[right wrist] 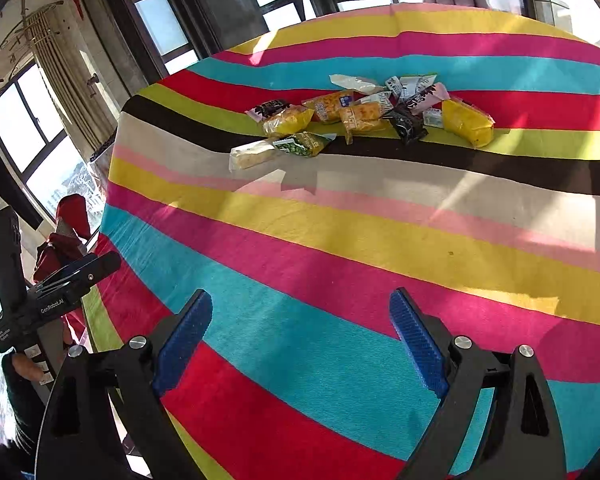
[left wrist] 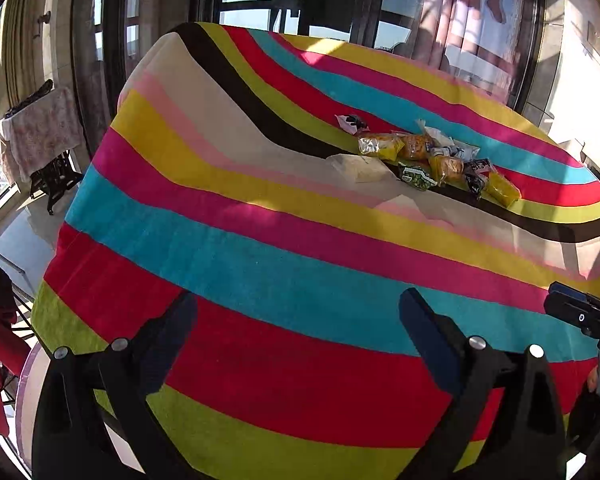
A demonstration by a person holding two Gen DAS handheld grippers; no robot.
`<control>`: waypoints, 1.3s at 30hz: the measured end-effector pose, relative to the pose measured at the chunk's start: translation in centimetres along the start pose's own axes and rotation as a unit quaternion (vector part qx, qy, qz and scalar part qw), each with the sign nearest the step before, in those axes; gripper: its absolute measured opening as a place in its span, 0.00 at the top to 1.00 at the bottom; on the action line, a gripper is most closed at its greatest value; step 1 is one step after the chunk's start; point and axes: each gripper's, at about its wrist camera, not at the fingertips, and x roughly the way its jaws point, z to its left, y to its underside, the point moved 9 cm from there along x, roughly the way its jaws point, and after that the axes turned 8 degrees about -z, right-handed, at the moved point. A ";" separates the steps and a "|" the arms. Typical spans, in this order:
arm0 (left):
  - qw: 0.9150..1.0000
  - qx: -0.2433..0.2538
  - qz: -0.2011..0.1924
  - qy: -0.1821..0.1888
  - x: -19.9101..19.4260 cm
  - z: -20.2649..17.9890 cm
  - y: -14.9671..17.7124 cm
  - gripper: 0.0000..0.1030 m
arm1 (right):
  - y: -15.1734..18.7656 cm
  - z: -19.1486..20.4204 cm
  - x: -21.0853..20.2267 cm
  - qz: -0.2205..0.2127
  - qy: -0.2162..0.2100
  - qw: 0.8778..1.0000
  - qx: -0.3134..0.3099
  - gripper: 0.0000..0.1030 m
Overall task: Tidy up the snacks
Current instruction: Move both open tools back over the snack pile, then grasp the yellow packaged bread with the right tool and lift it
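Approach step: left gripper [left wrist: 298,312] and right gripper [right wrist: 300,312] both spread, empty. Snack pile [right wrist: 364,116] at 12 o'clock on striped tablecloth [right wrist: 340,240], well apart. Next: reach in, pick one packet.

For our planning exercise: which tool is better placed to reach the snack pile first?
Probably the right tool: open, with the snack pile straight ahead; for the left tool it sits off to one side.

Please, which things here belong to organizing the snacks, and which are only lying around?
Job: snack packets, left gripper, right gripper, both open and empty.
Not job: striped tablecloth, curtains, cloth-covered stand.
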 end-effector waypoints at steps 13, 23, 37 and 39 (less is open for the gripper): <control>0.995 0.042 0.087 0.023 11.8 -7.8 -1.8 0.02 | -6.7 -14.8 2.7 -0.009 0.112 0.993 0.047 0.15; 0.995 0.046 0.089 0.026 12.0 -7.9 -1.9 0.02 | -12.8 -16.2 11.6 0.028 0.185 0.981 -0.045 0.15; 0.995 0.041 0.086 0.031 11.9 -7.7 -2.0 0.02 | -6.5 -9.9 4.3 0.016 0.098 0.994 -0.052 0.66; 0.995 0.043 0.087 0.030 11.9 -7.6 -2.0 0.02 | -4.9 -9.2 2.3 0.003 0.094 0.994 -0.049 0.66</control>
